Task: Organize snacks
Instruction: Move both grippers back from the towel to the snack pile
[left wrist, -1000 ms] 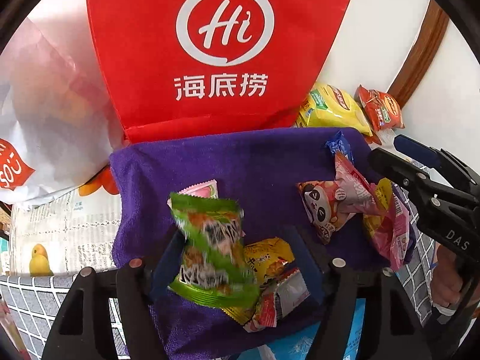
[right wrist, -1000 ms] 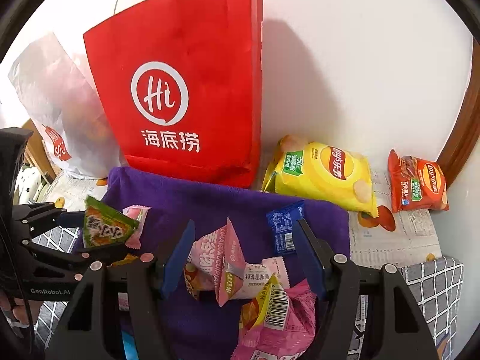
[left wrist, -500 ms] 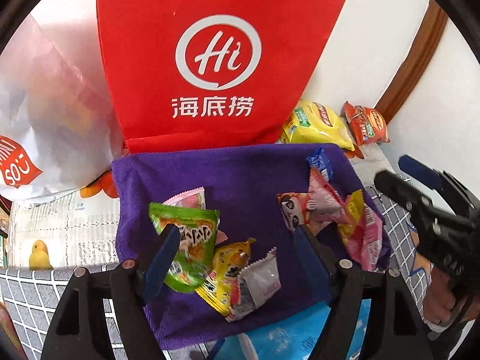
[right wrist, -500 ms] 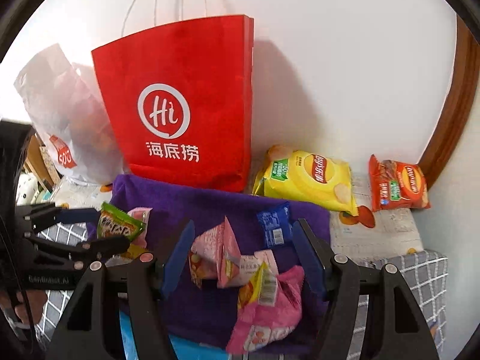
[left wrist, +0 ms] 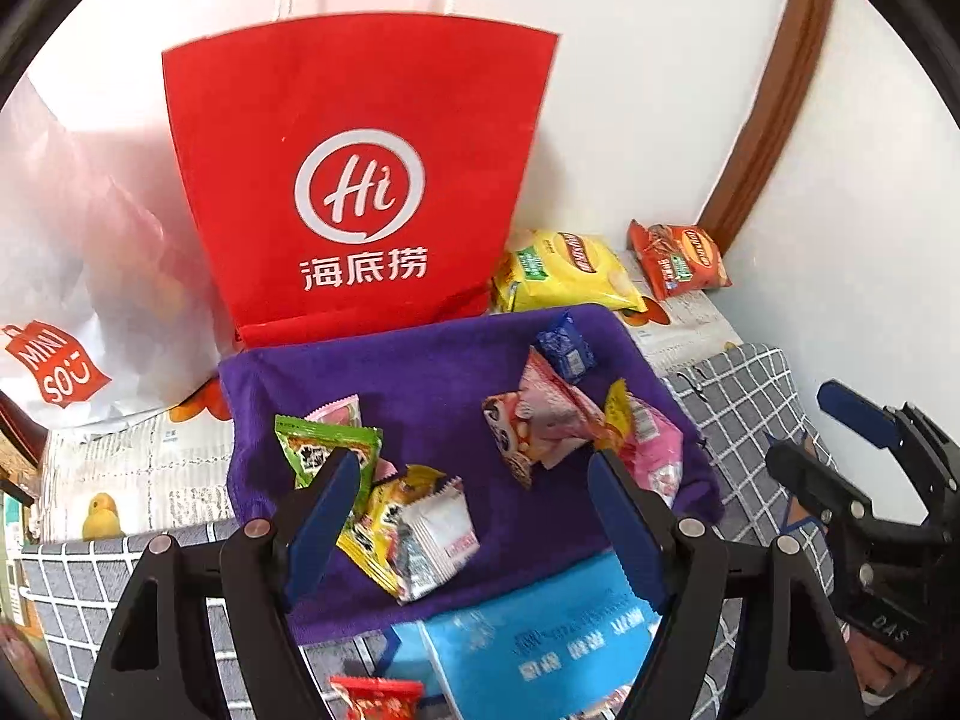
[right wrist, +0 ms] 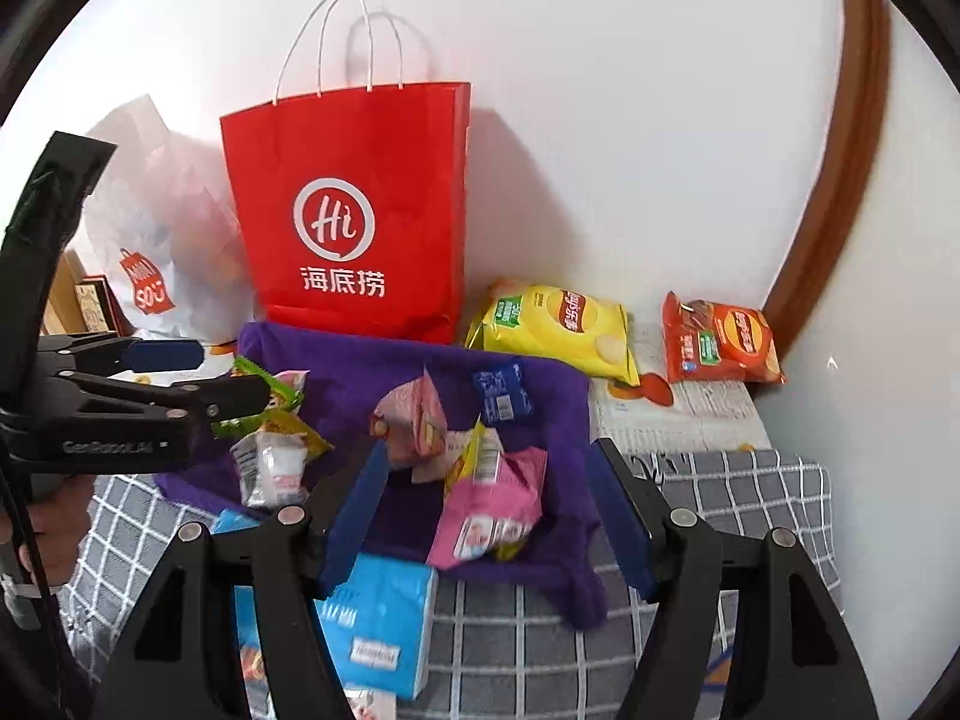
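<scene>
Fingers of the left gripper (left wrist: 474, 516) and right gripper (right wrist: 489, 516) stand apart, empty, above the purple cloth (left wrist: 420, 372); next grab apparently best taken by one packet's crimped edge.

I see my left black plastic two-finger gripper (left wrist: 474, 516) and its right twin (right wrist: 489, 510), each with flat blue pads (left wrist: 324, 516), silver pivot screws (left wrist: 256, 529), and small pale lettering on the body.
</scene>
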A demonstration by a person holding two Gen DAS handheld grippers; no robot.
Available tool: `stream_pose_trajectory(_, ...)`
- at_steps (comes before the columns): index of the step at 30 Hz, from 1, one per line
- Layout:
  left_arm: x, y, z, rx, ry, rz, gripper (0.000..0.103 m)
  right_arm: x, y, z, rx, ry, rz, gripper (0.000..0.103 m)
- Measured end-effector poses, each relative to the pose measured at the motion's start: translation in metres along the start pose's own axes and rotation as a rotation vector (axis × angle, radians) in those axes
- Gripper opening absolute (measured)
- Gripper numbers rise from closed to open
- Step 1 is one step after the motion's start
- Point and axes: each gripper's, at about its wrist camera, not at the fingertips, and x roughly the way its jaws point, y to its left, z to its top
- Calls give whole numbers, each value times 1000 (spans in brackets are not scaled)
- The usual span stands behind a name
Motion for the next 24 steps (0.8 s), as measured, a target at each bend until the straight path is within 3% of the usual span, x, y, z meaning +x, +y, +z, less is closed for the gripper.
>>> stream_pose_trajectory(9,-50,-1,-28,0,-28,27,77,-25,7,-38,30,27,62,68)
stream_pose_trajectory(16,-84,21,-61,-17,-57,131,77,-30,28,-79,19,62,139,66)
stream_pose_trajectory(24,-86,59,-102,-88,-20,174,77,-14,48,-128,10,155,212,63)
